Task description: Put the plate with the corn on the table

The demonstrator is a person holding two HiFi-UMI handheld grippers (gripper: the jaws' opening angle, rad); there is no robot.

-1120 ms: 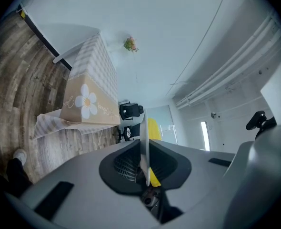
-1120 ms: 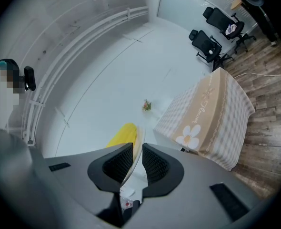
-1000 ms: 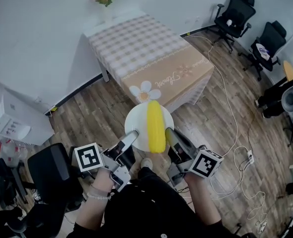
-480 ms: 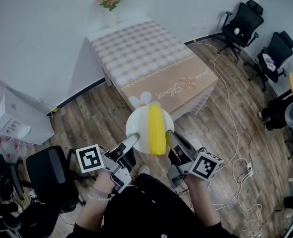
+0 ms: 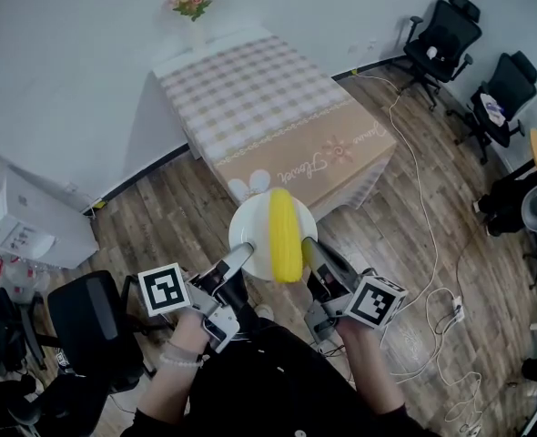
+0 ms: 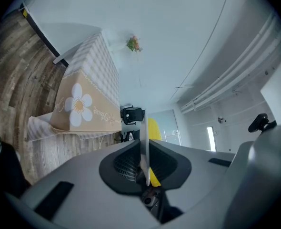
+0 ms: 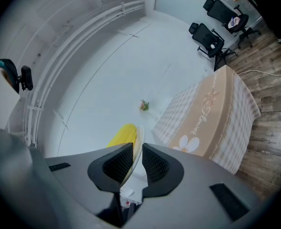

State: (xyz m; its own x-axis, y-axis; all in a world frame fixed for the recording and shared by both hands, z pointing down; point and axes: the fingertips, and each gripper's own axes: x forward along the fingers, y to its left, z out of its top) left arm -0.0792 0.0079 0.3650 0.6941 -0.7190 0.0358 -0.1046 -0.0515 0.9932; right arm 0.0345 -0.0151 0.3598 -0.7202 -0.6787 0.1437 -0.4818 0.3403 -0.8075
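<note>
You hold the plate (image 5: 249,231) in the air in front of your body, above the wooden floor (image 5: 173,212), one gripper on each side. The jaws of your left gripper (image 5: 241,249) are narrow and pressed on the left rim; in the left gripper view the thin white rim stands edge-on between the black pads. The jaws of your right gripper (image 5: 309,248) are also narrow and clamp the right rim in the same way.

Close to your left arm stands a black chair (image 5: 91,321). On your right a white cable (image 5: 423,198) runs over the floor. Straight ahead, bare floor lies between you and the table (image 5: 278,116). Its near edge, where the beige cloth (image 5: 314,157) with the daisy print hangs down, is just beyond the plate's far rim. The tabletop shows free checked surface up to the flowers (image 5: 189,0) at the far corner; they stand, I think, in a white vase, but it is hard to see against the wall (image 5: 68,71). Two office chairs (image 5: 441,35) stand well apart from the table, far right.

The plate is round, white and about level. The corn (image 5: 285,235) lies along its middle, one long yellow cob pointing toward the table, about as long as the plate is wide.
</note>
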